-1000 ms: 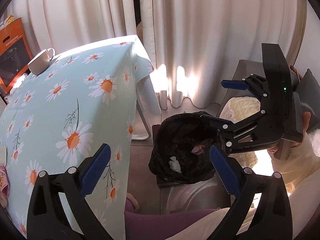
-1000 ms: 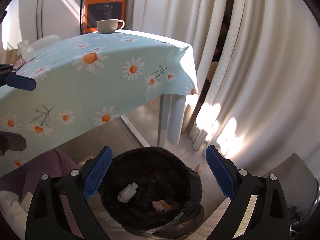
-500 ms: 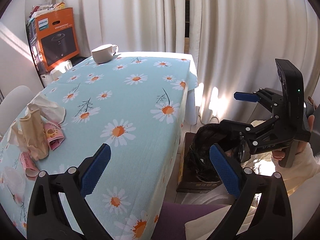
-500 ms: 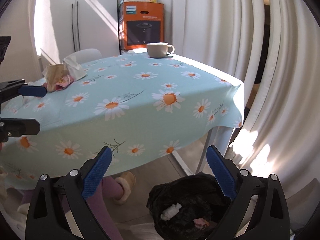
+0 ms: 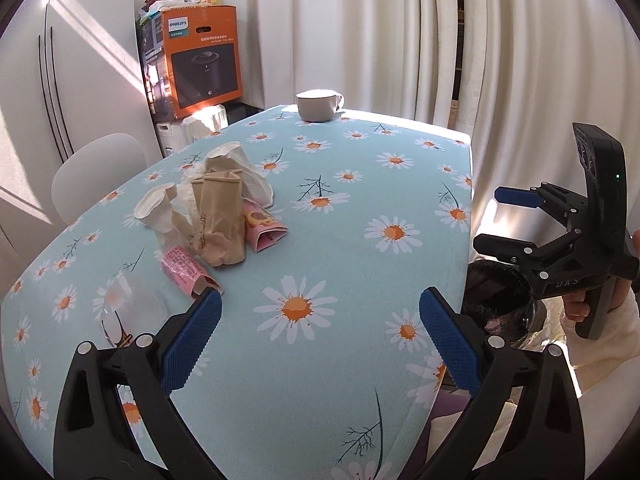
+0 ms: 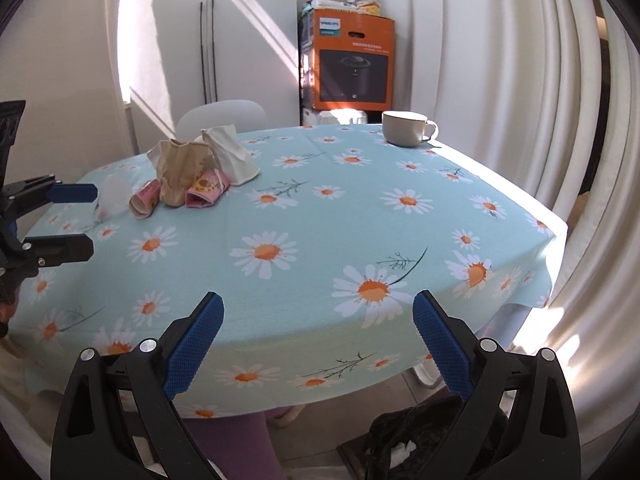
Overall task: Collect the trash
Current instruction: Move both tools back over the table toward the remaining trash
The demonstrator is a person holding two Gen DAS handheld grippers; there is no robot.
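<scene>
Crumpled paper and pink wrappers, that trash pile [image 5: 208, 216] now sits ahead and left of the left gripper [image 5: 320, 340]. A second ago both cameras looked down into the black bin bag [image 6: 420, 436]; they have swung up over the daisy tablecloth [image 5: 360, 208], so a drop looks done and another pickup is due. Left gripper: jaws wide apart, nothing held. Right gripper [image 6: 318, 342]: also spread wide, empty, the bin below it.
</scene>
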